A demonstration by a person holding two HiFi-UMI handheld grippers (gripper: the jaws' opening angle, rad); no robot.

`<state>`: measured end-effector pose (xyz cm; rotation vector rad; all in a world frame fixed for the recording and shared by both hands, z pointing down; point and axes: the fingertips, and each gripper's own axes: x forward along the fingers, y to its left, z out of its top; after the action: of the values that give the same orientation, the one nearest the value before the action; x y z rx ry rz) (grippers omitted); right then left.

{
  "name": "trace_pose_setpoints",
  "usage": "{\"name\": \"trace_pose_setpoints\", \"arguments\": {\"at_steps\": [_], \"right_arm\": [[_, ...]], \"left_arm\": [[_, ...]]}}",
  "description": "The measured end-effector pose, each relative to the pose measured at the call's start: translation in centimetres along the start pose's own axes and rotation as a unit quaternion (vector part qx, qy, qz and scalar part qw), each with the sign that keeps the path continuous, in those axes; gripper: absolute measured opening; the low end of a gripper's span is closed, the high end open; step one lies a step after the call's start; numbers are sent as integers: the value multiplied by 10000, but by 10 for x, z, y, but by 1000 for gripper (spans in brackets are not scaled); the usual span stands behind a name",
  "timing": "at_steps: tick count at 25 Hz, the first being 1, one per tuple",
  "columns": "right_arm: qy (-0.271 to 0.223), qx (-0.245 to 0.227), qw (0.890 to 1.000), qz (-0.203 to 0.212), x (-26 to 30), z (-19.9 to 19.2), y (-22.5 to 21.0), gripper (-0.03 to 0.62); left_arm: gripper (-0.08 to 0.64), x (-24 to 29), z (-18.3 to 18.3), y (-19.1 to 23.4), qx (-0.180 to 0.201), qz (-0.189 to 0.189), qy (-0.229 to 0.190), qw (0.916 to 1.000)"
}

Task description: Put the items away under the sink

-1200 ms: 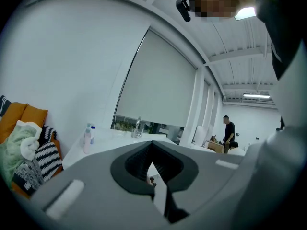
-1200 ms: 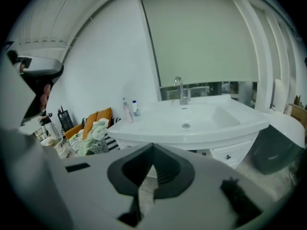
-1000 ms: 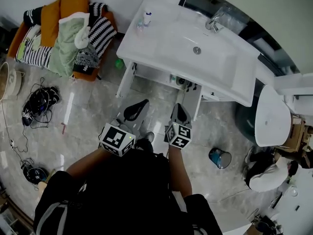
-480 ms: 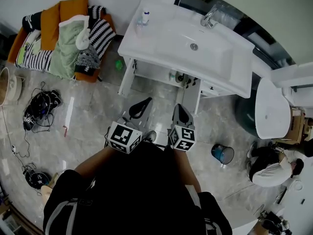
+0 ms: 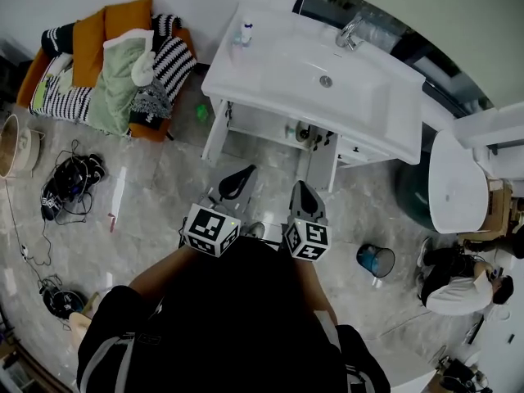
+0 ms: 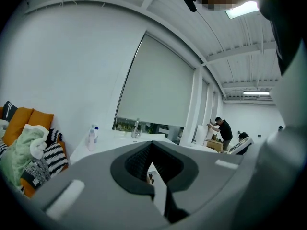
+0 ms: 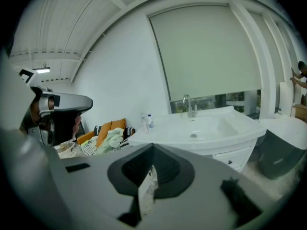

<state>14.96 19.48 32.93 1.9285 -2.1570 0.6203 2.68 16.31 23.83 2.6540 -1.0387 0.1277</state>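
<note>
**Hard to make out**
- Small dark items (image 5: 309, 135): in the open compartment under the basin of the white sink vanity (image 5: 270, 72). They are too small to identify, and the vanity's top cuts off part of the compartment.
- Two small bottles (image 5: 243, 33): upright on the vanity's top, at its left end beside the wall. Their labels are unreadable.
- Small green object (image 5: 201, 111): on the floor just beside the vanity's left leg. Its kind cannot be told.
- The floor in front of the vanity, nearest the camera, is covered by the wearer's dark-clad body.

**Grippers**
- Left gripper (image 5: 237, 177): grey with black pads. It is held over the floor in front of the vanity and apart from it. The jaws are clenched tip to tip with nothing between them.
- Right gripper (image 5: 301, 188): the same make. It is in front of the vanity, near the open compartment but not touching it. The jaws are clenched and empty.

**Surroundings**
- Chrome tap (image 5: 348, 33): at the vanity's rear edge.
- Heap of orange cushions and striped and green cloth (image 5: 106, 64): on the floor left of the vanity.
- Blue round bin (image 5: 375, 260): on the floor to the front right of the vanity.
- Crouching person in a white top (image 5: 454, 291): well right of the vanity.

**Change over the last second**
- Both grippers are clenched as before and have shifted little in front of the vanity.
- The crouching person has turned, so the head now lies to the right.
</note>
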Motion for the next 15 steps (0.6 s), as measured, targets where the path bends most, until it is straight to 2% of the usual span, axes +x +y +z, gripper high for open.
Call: {"name": "trace_pose_setpoints", "arguments": {"at_steps": [7, 15], "right_arm": [[-38, -19, 9999, 94, 2, -1, 4, 15], [-27, -149, 9997, 191, 14, 4, 20, 15]], "left_arm": [[5, -1, 0, -1, 42, -1, 4, 10000], [6, -2, 8, 20, -36, 86, -108, 9999]]}}
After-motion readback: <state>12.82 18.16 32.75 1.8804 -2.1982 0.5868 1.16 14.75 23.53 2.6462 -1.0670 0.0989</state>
